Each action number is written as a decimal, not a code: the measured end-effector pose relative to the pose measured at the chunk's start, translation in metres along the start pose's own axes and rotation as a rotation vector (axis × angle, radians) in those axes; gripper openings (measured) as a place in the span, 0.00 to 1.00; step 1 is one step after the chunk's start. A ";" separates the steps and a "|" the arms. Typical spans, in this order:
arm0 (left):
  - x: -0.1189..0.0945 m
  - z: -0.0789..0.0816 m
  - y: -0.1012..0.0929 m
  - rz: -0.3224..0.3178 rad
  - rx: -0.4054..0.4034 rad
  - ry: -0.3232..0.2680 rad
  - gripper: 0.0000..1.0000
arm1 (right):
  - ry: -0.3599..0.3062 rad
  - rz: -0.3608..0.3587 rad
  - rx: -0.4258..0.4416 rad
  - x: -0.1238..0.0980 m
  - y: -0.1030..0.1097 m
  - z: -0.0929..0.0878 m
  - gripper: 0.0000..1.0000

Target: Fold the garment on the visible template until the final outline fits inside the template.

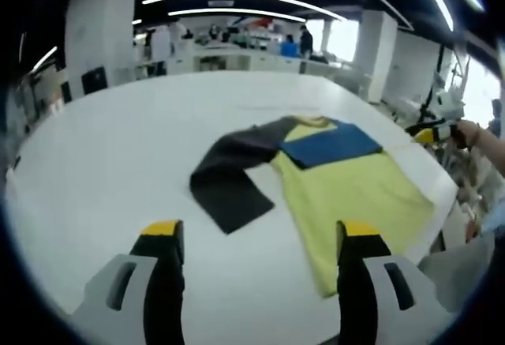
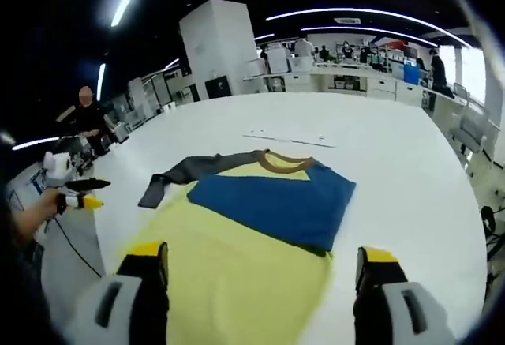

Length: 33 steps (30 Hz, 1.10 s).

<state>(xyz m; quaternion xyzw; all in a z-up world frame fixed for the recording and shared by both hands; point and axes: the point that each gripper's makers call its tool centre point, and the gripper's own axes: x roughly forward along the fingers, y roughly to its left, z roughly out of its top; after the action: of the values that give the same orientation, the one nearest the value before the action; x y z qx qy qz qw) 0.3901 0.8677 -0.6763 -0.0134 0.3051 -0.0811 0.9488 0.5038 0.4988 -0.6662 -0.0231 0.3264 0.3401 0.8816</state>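
Shirt, yellow with blue panel, flat on white tabletop, dark sleeve stretched sideways toward left gripper, nearer it than right gripper; both jaws released, empty.

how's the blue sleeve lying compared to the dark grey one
The blue sleeve is folded in, lying flat across the yellow body; the dark grey sleeve lies spread off it on the white table. Blue looks like a broad flat panel, grey bent at an angle. Both belong to one garment.
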 end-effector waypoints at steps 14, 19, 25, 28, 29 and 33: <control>0.028 0.028 0.038 0.087 -0.026 -0.073 0.57 | -0.096 0.027 0.027 -0.033 0.023 0.015 0.98; 0.043 0.028 0.042 0.090 -0.015 -0.058 0.53 | -0.106 0.025 0.035 -0.036 0.030 0.015 0.96; 0.065 0.030 0.067 0.117 -0.011 -0.066 0.46 | -0.090 0.008 0.003 -0.037 0.035 0.007 0.95; 0.074 0.028 0.073 0.133 -0.004 -0.047 0.46 | -0.066 0.006 -0.035 -0.039 0.037 0.003 0.96; 0.077 0.028 0.075 0.135 -0.005 -0.047 0.46 | -0.055 0.007 -0.048 -0.040 0.038 0.001 0.97; 0.084 0.027 0.081 0.148 -0.010 -0.043 0.41 | -0.031 0.007 -0.079 -0.042 0.039 -0.002 0.98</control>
<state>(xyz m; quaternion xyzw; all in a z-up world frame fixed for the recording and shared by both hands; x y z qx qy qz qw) 0.4846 0.9330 -0.7091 0.0025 0.2850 -0.0088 0.9585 0.4555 0.5037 -0.6355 -0.0515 0.2991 0.3562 0.8837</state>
